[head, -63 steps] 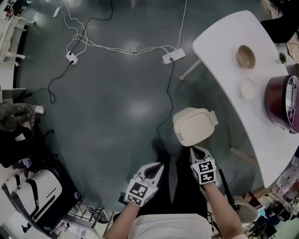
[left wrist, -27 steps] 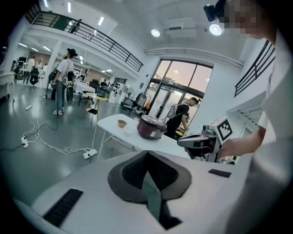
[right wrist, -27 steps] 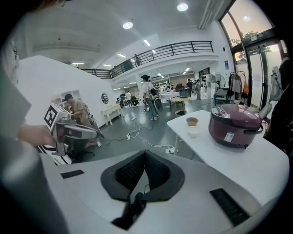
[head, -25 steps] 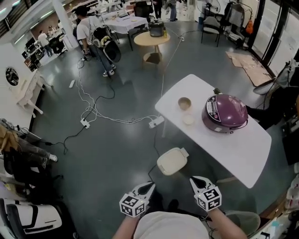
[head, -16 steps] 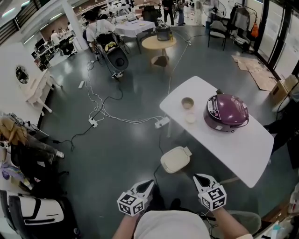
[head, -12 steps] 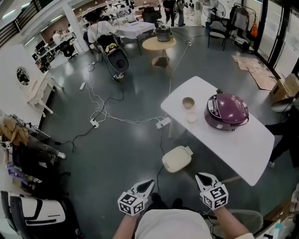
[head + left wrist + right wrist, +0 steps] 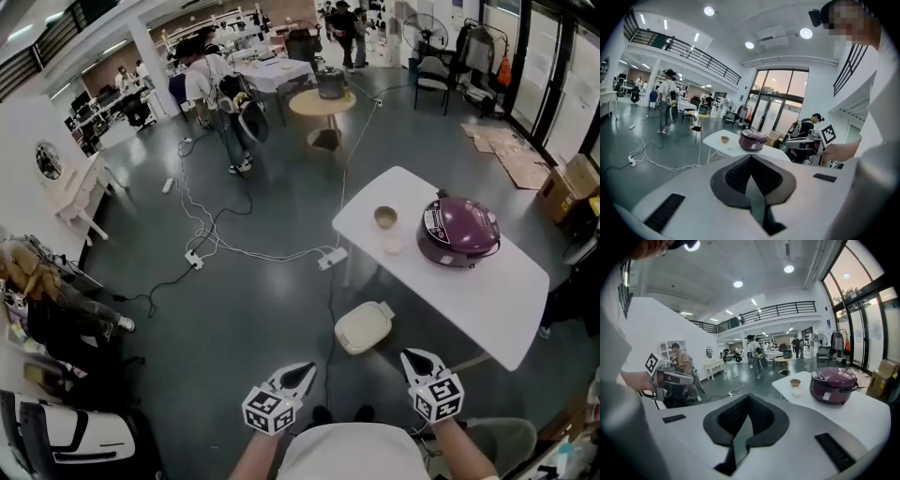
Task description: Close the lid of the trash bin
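Observation:
The cream trash bin point(image 7: 364, 327) stands on the grey floor beside the white table, its lid lying flat and shut on top. My left gripper point(image 7: 298, 375) and right gripper point(image 7: 415, 359) hang low near my body, short of the bin and apart from it. Both are shut with nothing between the jaws. In the left gripper view the dark pads point(image 7: 736, 174) meet at the tip, and the right gripper point(image 7: 813, 140) shows off to the side. The right gripper view has its pads point(image 7: 761, 416) closed too, with the left gripper point(image 7: 670, 378) at its left. Neither gripper view shows the bin.
A white table point(image 7: 478, 291) right of the bin carries a purple rice cooker point(image 7: 457, 230), a bowl point(image 7: 385, 217) and a small cup point(image 7: 393, 246). A power strip with cables point(image 7: 330, 258) lies on the floor beyond the bin. A person point(image 7: 220, 94) walks far off. Bags crowd the left edge.
The head view has risen from looking straight down to looking across the room, so the bin appears smaller and farther. Both grippers stay shut near my body. The distant person has walked on.

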`<state>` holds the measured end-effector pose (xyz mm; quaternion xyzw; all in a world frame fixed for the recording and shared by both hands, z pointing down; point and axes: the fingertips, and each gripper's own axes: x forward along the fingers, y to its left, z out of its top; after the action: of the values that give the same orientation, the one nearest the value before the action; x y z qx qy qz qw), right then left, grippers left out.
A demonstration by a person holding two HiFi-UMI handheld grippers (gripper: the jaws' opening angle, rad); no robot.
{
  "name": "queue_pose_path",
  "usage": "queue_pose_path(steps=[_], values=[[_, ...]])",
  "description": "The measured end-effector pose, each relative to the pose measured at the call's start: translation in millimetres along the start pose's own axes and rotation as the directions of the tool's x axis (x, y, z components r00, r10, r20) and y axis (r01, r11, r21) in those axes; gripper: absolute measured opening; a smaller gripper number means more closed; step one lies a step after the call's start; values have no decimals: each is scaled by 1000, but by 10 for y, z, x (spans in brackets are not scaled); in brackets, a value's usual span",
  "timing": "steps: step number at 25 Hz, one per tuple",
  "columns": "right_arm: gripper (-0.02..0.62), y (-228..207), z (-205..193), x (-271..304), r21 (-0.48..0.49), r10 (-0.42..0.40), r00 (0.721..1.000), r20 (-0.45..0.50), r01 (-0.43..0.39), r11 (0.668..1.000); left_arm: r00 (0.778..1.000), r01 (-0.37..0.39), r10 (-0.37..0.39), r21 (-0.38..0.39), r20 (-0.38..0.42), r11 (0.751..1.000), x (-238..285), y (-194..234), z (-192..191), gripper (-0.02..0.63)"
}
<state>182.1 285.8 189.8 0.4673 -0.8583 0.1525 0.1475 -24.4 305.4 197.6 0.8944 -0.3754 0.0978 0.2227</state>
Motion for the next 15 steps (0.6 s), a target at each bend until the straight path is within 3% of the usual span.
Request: queue_pose_path(steps=[15], values=[[12,124,225,-45,-22,-38,998,47,39,999,999,7,-8,8,40,1000,-140,116,136,17]])
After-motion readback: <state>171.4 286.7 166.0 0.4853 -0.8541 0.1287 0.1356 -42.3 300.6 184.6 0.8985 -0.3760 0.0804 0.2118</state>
